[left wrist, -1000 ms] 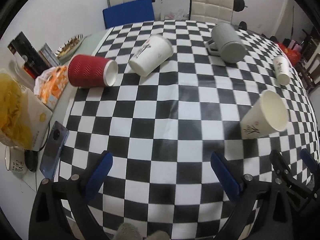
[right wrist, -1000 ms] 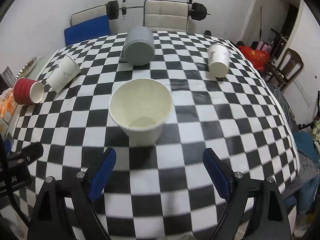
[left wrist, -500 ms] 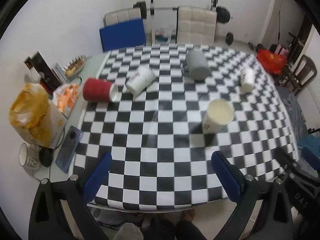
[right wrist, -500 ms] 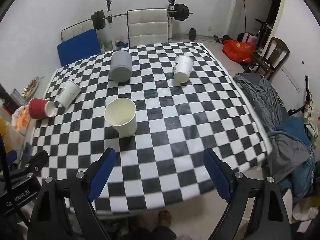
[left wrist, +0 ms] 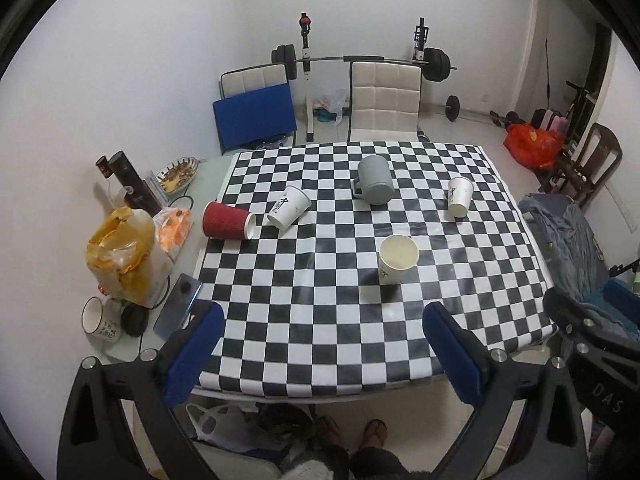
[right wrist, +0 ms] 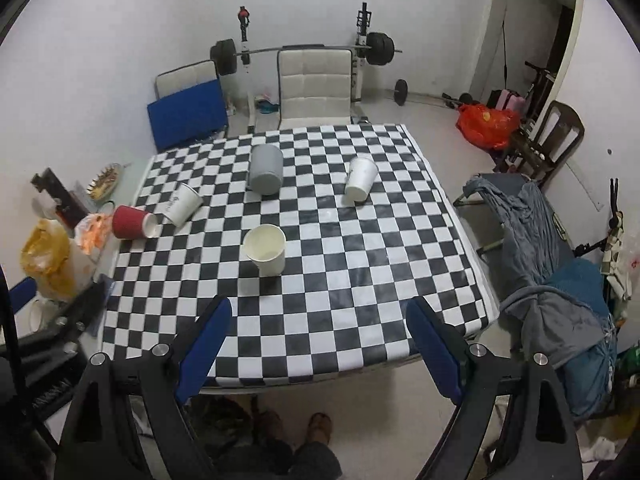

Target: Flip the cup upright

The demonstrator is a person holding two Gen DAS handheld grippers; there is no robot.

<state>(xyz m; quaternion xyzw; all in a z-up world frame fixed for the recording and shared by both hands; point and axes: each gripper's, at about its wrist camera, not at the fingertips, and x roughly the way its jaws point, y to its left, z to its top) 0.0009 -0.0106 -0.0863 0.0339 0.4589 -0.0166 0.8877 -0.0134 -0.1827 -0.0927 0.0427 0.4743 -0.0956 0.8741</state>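
A white paper cup (left wrist: 396, 259) (right wrist: 266, 249) stands upright near the middle of the checkered table (left wrist: 320, 320) (right wrist: 340, 292). A red cup (left wrist: 227, 221) (right wrist: 132, 222), a white printed cup (left wrist: 289, 210) (right wrist: 183, 203), a grey mug (left wrist: 374, 180) (right wrist: 265, 170) and another white cup (left wrist: 459, 197) (right wrist: 360, 180) lie on their sides farther back. My left gripper (left wrist: 324, 350) and right gripper (right wrist: 318, 346) are both open and empty, held high above the table's near edge, well back from every cup.
At the table's left edge are a yellow bag (left wrist: 120, 252), a phone (left wrist: 178, 306), a mug (left wrist: 98, 318), bottles and a dish. Chairs (left wrist: 384, 100) and a barbell rack stand behind. Clothes are draped over a chair (right wrist: 560, 264) to the right. The person's feet (right wrist: 316, 428) show below.
Both grippers have pulled far back and up from the table, staying open. The upright white cup stays where it stood; no cup has moved.
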